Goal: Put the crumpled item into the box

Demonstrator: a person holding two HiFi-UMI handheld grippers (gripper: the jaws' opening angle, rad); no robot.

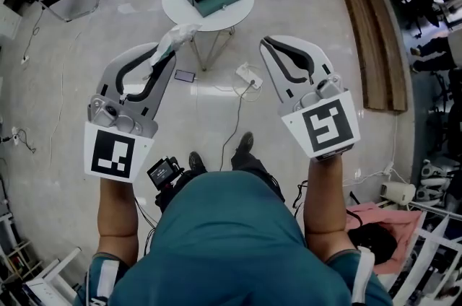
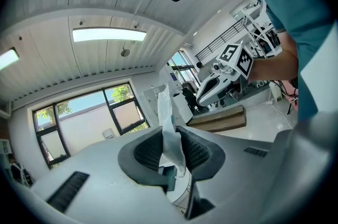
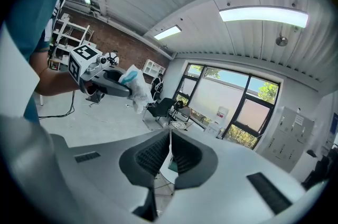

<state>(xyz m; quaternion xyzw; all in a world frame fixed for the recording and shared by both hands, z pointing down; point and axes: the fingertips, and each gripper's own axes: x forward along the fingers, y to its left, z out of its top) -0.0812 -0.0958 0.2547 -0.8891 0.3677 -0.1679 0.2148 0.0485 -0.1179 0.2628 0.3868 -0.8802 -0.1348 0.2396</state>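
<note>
Fingers [image 2: 148, 153] of the left gripper [image 2: 170, 138] pinch the crumpled item [image 2: 165, 106]; right gripper's [image 3: 170, 138] fingers [image 3: 187, 157] meet, empty.

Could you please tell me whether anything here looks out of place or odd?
Nothing looks spilled or broken. On the floor by the round table, a power strip and its cable lie loose, with a small dark flat device nearby: a possible trip hazard. The left gripper holds the crumpled item.

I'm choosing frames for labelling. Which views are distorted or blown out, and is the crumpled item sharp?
Head view: evenly lit, sharp, crumpled item clear in the left gripper. Left gripper view: fisheye bending, dark corners, ceiling lamp blown out. Right gripper view: same bending, light panel glaring.
</note>
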